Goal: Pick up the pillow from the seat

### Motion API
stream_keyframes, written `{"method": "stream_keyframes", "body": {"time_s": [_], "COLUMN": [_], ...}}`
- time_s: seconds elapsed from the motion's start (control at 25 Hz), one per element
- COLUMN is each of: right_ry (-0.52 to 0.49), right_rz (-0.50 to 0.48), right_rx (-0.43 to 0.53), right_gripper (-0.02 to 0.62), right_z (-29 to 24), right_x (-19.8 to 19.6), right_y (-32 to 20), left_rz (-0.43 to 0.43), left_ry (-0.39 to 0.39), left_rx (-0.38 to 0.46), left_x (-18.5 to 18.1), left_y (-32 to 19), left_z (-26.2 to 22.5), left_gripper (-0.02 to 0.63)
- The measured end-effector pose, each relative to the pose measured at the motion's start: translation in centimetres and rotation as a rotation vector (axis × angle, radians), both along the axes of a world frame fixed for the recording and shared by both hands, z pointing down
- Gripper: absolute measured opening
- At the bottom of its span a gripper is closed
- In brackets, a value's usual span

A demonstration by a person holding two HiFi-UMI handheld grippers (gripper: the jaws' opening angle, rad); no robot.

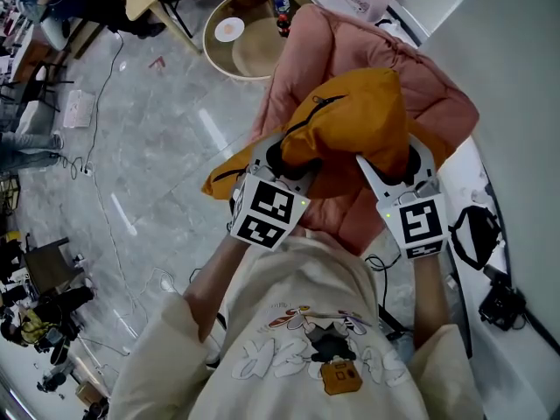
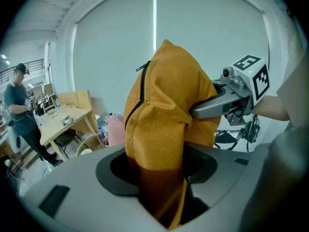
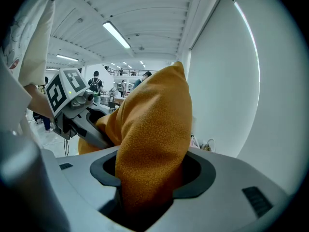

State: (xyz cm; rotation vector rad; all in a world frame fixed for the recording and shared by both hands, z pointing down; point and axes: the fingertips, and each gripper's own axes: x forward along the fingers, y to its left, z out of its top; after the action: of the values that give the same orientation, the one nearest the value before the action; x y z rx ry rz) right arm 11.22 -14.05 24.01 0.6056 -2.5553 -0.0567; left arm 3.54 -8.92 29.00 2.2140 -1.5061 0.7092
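Though outside right gripper view, zipper (image 2: 143,83).

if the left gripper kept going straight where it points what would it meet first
The orange pillow, which the left gripper grips in its jaws; past that, probably the pink seat, depth unclear.

A mustard-orange fabric pillow (image 1: 350,116) with a black zipper (image 1: 308,114) along one seam is held up in the air over a pink padded seat (image 1: 302,46). It is bunched and folded, pinched at two spots on its near edge: the left gripper (image 1: 284,160) clamps one side and the right gripper (image 1: 398,160) clamps the other. One corner droops down at the left. The seat is puffy and quilted, and it lies below and behind the pillow, apart from it.
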Motion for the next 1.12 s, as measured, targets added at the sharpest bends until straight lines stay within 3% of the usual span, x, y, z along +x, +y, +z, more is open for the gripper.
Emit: {"method": "stream_keyframes", "body": {"time_s": [0.48, 1.12], "right_ry": [-0.034, -0.017], "right_rz": [0.012, 0.152], "right_rx": [-0.007, 0.011], "right_gripper": [0.275, 0.275], "right_z": [-0.8, -1.5], "right_x": [0.8, -2.3], "right_y": [2.9, 9.9], "left_rz": [0.019, 0.166], "left_ry": [-0.024, -0.010], "left_rx": [-0.001, 0.018], "left_x": [0.6, -3.2], "left_y": [3.0, 8.6], "left_z": [-1.1, -1.6], "left_gripper": [0.236, 0.238]}}
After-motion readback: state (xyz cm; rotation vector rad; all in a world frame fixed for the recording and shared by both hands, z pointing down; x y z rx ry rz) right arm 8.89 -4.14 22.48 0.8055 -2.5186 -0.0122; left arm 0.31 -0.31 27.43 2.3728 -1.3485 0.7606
